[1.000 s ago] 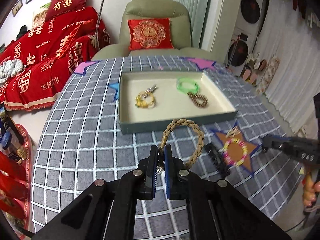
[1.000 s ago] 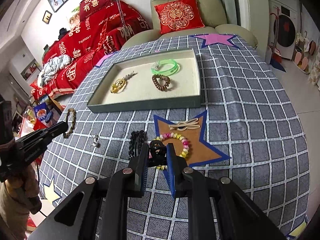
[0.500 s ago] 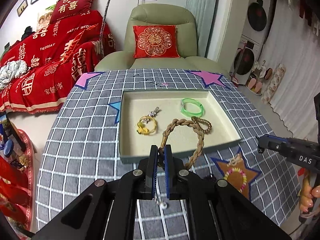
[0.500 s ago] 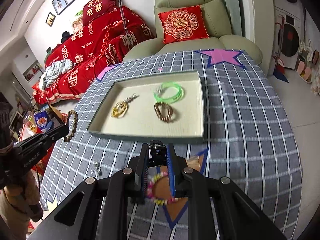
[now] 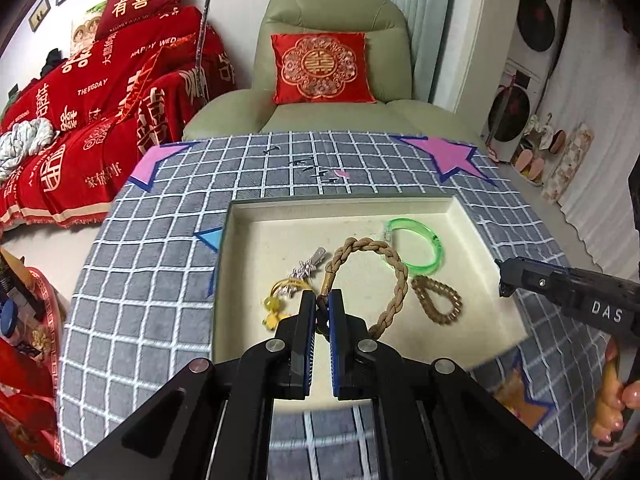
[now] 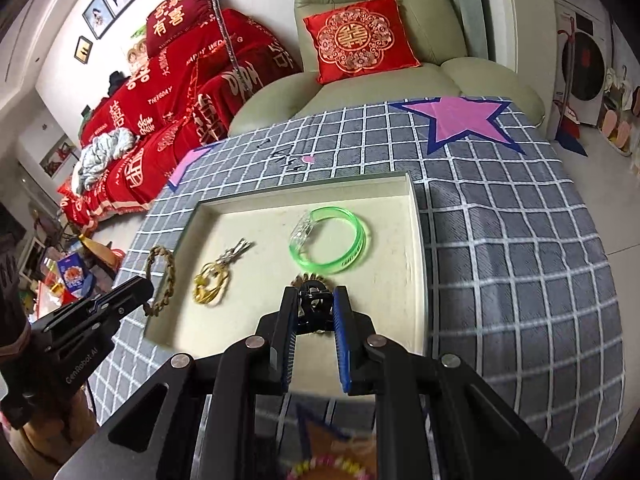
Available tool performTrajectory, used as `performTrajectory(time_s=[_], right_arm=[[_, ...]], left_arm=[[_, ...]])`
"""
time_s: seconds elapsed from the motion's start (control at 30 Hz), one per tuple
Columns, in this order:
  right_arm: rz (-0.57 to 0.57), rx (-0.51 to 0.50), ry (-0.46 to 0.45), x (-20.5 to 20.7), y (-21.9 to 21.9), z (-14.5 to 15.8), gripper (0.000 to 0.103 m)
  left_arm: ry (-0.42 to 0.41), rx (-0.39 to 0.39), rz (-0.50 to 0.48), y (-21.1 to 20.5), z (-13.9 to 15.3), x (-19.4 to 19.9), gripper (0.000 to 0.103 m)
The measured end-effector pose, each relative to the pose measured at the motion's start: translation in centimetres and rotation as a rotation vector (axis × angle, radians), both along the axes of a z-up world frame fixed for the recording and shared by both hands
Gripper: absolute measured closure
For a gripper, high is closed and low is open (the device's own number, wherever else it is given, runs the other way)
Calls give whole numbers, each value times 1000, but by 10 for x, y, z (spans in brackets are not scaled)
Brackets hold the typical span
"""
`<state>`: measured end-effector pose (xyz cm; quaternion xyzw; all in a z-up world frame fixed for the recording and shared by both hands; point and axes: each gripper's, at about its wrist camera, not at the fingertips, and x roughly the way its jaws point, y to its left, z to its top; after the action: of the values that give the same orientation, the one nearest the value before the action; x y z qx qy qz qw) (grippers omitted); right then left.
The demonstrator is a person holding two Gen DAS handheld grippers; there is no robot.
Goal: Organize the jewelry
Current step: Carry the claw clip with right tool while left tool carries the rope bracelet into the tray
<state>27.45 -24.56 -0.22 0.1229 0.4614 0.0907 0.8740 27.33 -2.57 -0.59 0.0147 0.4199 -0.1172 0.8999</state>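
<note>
A shallow cream tray [image 5: 340,202] [image 6: 416,240] lies on the checked tablecloth. In it are a green bangle [image 5: 424,248] [image 6: 332,240], a brown bead bracelet [image 5: 438,304], a gold piece [image 5: 272,308] [image 6: 210,284] and a silver clip [image 5: 306,268] [image 6: 236,254]. My left gripper [image 5: 322,300] [image 6: 142,288] is shut on a braided tan bracelet [image 5: 394,272] [image 6: 168,276], whose loop hangs over the tray's middle. Over the tray's near part, my right gripper [image 6: 316,300] [image 5: 505,280] is shut on a small black clip [image 6: 316,308].
A colourful bead bracelet [image 6: 332,466] lies on a brown star patch at the table's front, below my right gripper. A green armchair with a red cushion [image 5: 320,68] stands behind the table, and a red-covered sofa [image 5: 100,100] lies to the left. The cloth drops off at the right edge.
Both grippers have moved forward from the table's front to above the tray, each still holding its piece. The colourful bead bracelet has dropped behind, below the right gripper.
</note>
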Motion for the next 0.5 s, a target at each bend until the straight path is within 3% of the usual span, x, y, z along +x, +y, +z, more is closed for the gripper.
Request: performTrajectory(time_s=[0.5], right_arm=[[-34,0,75,47,-7,-64,84]], left_arm=[[98,59,17,-22,-58,44,88]])
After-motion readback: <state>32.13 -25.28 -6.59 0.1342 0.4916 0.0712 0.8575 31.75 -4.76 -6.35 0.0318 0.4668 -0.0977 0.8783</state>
